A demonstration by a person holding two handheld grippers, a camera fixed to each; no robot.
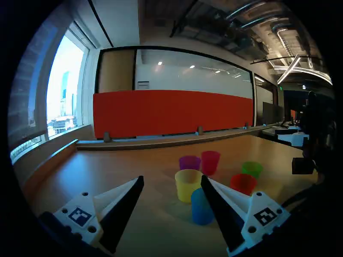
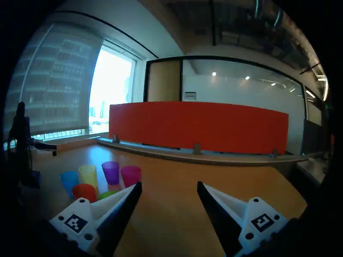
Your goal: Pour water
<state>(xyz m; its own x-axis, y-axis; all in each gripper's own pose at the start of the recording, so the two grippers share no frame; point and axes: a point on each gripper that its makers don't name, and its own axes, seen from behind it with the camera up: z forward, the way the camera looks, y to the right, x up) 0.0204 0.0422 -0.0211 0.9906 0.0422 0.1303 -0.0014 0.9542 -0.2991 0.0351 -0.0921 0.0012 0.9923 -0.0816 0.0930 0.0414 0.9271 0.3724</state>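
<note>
Several plastic cups stand together on a wooden table (image 1: 141,171). In the left gripper view I see a yellow cup (image 1: 187,184), a blue cup (image 1: 200,207), a purple cup (image 1: 189,162), a pink cup (image 1: 210,162), a red cup (image 1: 242,183) and a green cup (image 1: 251,168). My left gripper (image 1: 171,188) is open, just short of the cups, its right finger overlapping the blue cup. In the right gripper view the cups lie at lower left: blue cup (image 2: 68,180), yellow cup (image 2: 88,175), purple cup (image 2: 111,171), pink cup (image 2: 130,175), red cup (image 2: 85,192). My right gripper (image 2: 169,192) is open over bare table.
A red partition (image 1: 171,112) runs along the table's far edge, with glass walls behind. A window (image 1: 64,94) is to the left. A dark object (image 1: 306,165) stands at the right of the left gripper view; a dark stand (image 2: 19,145) sits at the far left of the right gripper view.
</note>
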